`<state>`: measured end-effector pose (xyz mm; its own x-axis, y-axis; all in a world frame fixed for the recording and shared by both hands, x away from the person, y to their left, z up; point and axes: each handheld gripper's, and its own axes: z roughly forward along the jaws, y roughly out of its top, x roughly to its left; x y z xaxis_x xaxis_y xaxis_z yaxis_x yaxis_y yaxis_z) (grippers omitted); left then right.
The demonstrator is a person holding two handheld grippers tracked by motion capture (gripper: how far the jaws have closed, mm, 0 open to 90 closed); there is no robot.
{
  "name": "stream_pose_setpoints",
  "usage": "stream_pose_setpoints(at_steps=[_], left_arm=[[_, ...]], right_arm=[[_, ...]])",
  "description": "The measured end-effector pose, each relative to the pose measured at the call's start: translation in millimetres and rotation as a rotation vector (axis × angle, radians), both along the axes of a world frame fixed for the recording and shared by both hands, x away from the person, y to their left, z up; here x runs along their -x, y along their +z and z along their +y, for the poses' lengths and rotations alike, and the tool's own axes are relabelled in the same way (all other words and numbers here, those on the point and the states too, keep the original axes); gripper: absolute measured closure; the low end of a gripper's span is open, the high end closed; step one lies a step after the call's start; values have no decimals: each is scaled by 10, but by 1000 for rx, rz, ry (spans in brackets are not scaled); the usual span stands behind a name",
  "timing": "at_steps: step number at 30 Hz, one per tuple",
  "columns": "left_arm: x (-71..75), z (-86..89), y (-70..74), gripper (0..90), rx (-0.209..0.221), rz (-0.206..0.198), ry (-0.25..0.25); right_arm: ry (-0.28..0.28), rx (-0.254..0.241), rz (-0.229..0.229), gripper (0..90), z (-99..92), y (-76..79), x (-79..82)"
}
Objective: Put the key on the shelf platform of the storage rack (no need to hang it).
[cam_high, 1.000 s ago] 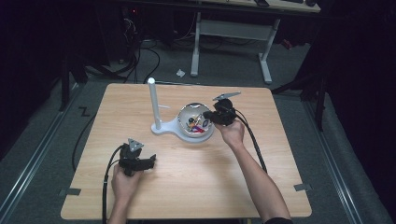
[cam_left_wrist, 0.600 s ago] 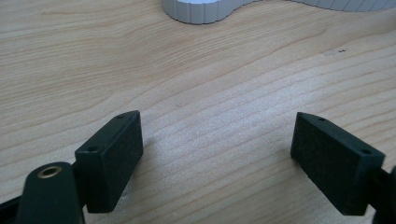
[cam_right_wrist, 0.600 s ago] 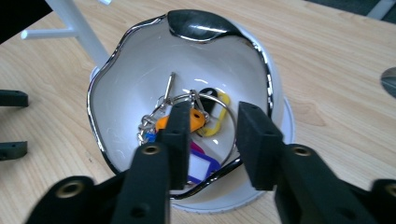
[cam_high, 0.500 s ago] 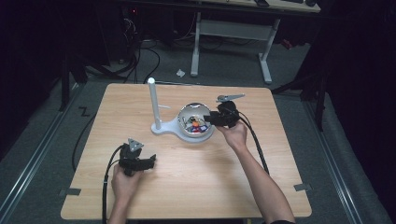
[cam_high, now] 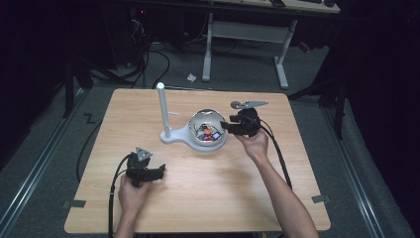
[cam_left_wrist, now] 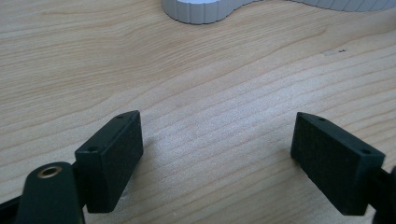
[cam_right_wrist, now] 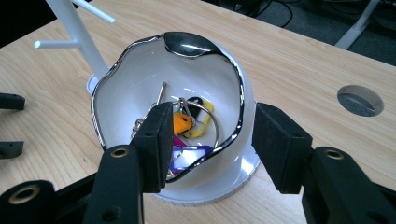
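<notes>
A white bowl (cam_high: 208, 130) with a wavy silver rim sits on a white stand (cam_high: 171, 136) near the middle of the wooden worktop (cam_high: 198, 198); a white post (cam_high: 162, 106) with short pegs rises upright from the stand's left end. Inside the bowl lies a bunch of keys (cam_right_wrist: 184, 126) on a metal ring, with orange, yellow and purple tags; the exact count is hard to tell.

The right claw (cam_high: 224, 125) is at the bowl's right side, held by the person's right hand (cam_high: 255, 144); in the right gripper view its jaws stand apart and straddle the near wall of the bowl (cam_right_wrist: 187, 93), one jaw inside above the keys, the other outside; they grip nothing, and whether the inner jaw touches the keys I cannot tell.

The left claw (cam_high: 159, 171) rests low over the worktop near the front left, well apart from the bowl, held in the left hand (cam_high: 132, 191); in the left gripper view its jaws are spread wide with only bare wood (cam_left_wrist: 210, 116) between them, and the edge of the stand (cam_left_wrist: 201, 11) shows ahead.
</notes>
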<state>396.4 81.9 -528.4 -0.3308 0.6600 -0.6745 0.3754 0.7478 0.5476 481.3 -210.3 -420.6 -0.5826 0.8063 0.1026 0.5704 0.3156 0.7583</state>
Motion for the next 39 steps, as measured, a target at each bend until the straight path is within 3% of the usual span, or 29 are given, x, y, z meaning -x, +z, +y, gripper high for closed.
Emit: stream_pose_setpoints(at_steps=[12,23,30,39], left_arm=[[1,3,-4,173,-6,-4,-6],[1,0,-1,173,-1,0,-2],[0,2,-4,172,-5,-4,-4],[0,4,-5,172,-8,-7,-9]], right_arm=[[-5,-9,-23,477,-143,73,120],[-47,-10,-41,465,-254,173,239],[-75,-40,-16,466,-444,201,324],[-90,-42,-22,461,-566,197,467]])
